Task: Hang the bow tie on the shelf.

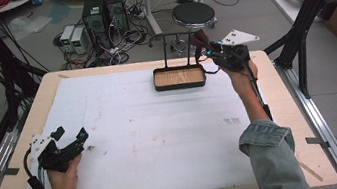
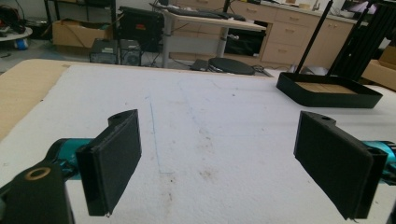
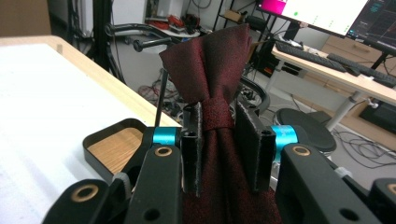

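We have the bow tie clamped in our right gripper, the jaws pressed on its middle knot, with the dark red wings flaring out above the pads and more cloth bunched below. It hangs in the air by the table's far edge, toward the far right corner, just beside the right end of the black tray with the wooden floor; in the high view our right gripper sits level with the tray's upright wire frame.

We judge the bow tie light and soft. The woven cloth looks a little glossy, so it may slide if we loosen. The knot is the firmest, narrowest part, so that is the right place to hold it. A grip on a wing would only crumple it and let the rest droop. Nothing here looks breakable, though the wings could catch on the wire frame as we pass it.

Our left gripper rests near the table's near left corner, well apart from the bow tie. Its jaws stand wide apart over the white mat, with nothing between them.
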`<state>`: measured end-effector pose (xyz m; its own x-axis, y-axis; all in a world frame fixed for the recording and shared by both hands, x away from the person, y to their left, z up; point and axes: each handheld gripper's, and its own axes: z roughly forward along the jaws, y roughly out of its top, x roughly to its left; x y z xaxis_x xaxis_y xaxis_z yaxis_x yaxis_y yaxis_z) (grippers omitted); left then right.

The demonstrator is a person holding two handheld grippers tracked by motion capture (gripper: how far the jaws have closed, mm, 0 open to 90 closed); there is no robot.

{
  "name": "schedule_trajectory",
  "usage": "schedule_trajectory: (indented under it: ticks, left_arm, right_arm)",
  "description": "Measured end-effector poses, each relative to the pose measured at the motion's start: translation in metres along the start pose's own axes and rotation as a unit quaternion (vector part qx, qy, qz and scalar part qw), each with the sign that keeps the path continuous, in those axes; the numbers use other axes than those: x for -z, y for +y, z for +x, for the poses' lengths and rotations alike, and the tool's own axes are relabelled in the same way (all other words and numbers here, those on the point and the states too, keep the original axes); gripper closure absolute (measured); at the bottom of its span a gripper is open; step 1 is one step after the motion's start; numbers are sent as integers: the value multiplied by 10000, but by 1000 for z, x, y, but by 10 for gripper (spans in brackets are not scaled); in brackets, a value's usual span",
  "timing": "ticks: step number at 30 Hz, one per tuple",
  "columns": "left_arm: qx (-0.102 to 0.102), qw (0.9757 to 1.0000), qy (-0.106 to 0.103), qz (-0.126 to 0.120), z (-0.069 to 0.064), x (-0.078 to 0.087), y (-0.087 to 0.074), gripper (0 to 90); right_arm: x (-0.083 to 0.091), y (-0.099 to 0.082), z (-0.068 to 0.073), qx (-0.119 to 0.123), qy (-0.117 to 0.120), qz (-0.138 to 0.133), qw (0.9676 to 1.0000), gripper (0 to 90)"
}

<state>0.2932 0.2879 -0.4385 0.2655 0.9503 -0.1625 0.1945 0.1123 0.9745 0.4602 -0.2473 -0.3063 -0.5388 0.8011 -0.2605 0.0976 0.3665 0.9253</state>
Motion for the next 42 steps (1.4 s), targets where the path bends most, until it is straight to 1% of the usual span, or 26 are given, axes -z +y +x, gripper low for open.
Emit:
schedule_trajectory:
  ticks: [1, 3, 4, 5, 8, 11, 12, 13, 18, 21, 23, 25, 28, 34, 35, 42]
  left_arm:
    - [1, 10000, -1, 3, 0, 0, 0, 153]
    - [7, 10000, 1, 1, 0, 0, 0, 153]
    - [-3, 10000, -2, 0, 0, 0, 0, 153]
    - [0, 10000, 0, -2, 0, 0, 0, 153]
    - [-3, 10000, -4, -1, 0, 0, 0, 153]
    - [2, 10000, -7, -3, 0, 0, 0, 153]
    - [9, 10000, -3, -8, 0, 0, 0, 153]
    - [15, 10000, -6, -7, 0, -1, 0, 153]
    - [4, 10000, -23, 0, 0, -1, 0, 153]
    - [8, 10000, -22, 3, 0, -1, 0, 153]
    - [-1, 10000, -22, 2, 0, -1, 0, 153]
    - [6, 10000, -26, 3, 0, -1, 0, 153]
    - [10, 10000, -26, 5, 0, -1, 0, 153]
    - [2, 10000, -23, 6, 0, -1, 0, 153]
    - [5, 10000, -23, 4, 0, -1, 0, 153]
    - [4, 10000, -22, 6, 0, -1, 0, 153]
  right_arm:
    - [-2, 1, -1, 35, -22, -9, 10000, 719]
    - [-6, 3, -2, -6, -68, -37, 10000, 719]
    - [-7, 3, -3, -79, -70, 6, 9999, 719]
    - [-9, 4, -4, -55, -139, -55, 9999, 719]
    - [-13, 3, -8, -167, -264, -52, 9995, 719]
    - [-15, -1, -12, -350, -352, -31, 9988, 719]
    - [-16, -3, -14, -362, -397, 0, 9986, 719]
    - [-16, -4, -16, -440, -449, 42, 9980, 719]
    - [-17, -12, -27, -839, -556, 71, 9949, 717]
    - [-19, -19, -33, -1068, -604, 243, 9921, 708]
    - [-20, -23, -35, -1199, -583, 370, 9904, 703]
    - [-23, -26, -36, -1267, -560, 462, 9893, 701]
    - [-27, -31, -35, -1396, -508, 545, 9874, 696]
    - [-33, -37, -33, -1427, -492, 698, 9861, 696]
    - [-34, -38, -32, -1465, -493, 739, 9852, 696]
    - [-35, -39, -32, -1432, -477, 758, 9856, 690]
